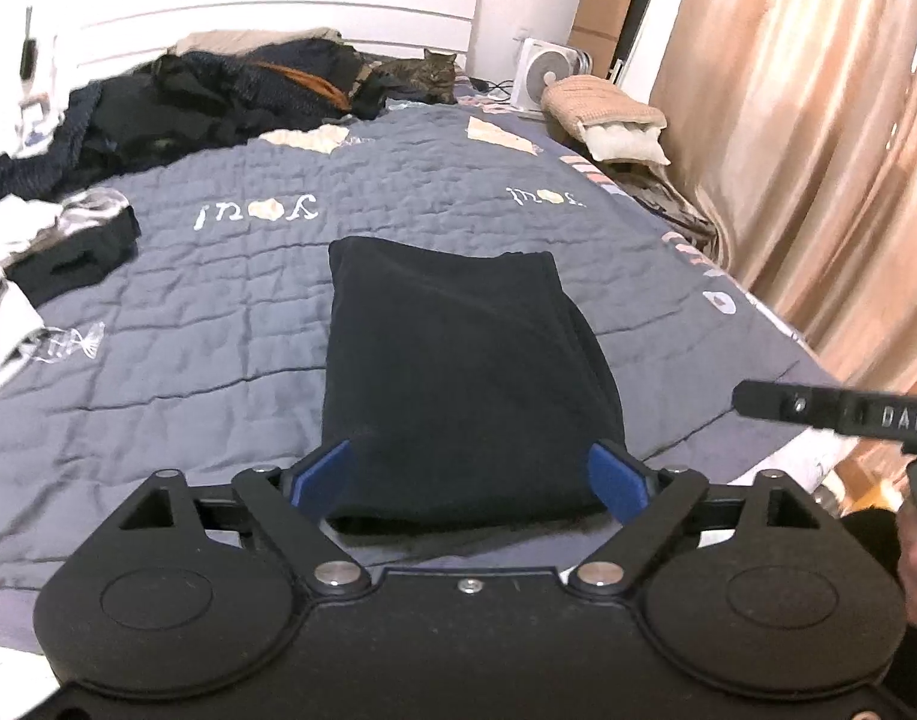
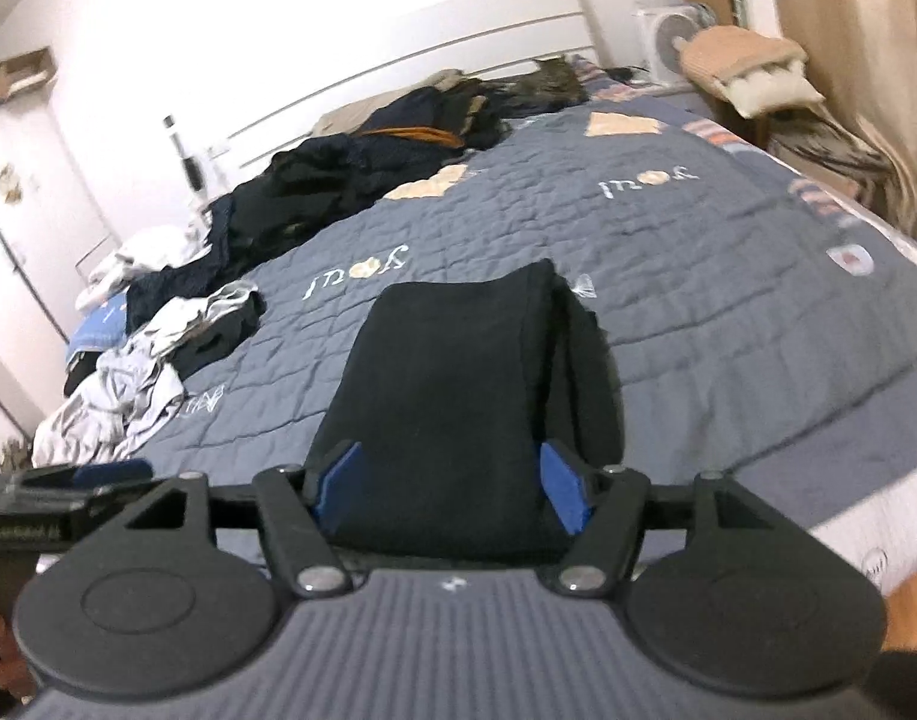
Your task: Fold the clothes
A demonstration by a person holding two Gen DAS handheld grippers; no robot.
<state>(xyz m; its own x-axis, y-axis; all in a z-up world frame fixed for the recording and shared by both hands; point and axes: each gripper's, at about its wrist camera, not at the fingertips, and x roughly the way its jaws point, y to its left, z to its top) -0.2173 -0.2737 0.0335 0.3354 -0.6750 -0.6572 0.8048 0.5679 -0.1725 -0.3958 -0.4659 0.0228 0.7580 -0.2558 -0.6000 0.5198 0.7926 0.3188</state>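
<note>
A folded black garment lies flat as a neat rectangle in the middle of the blue-grey quilt. My left gripper hovers over its near edge, open, its blue pads standing wide to either side and pressing on nothing. In the right wrist view the same garment lies ahead of my right gripper, which is open too, with the pads apart and free of the cloth. Each gripper shows at the edge of the other's view: the right gripper, the left gripper.
A heap of dark clothes covers the far left of the bed, with a cat lying behind it. Light crumpled clothes and a small black item lie at the left. A pillow, fan and curtain stand on the right.
</note>
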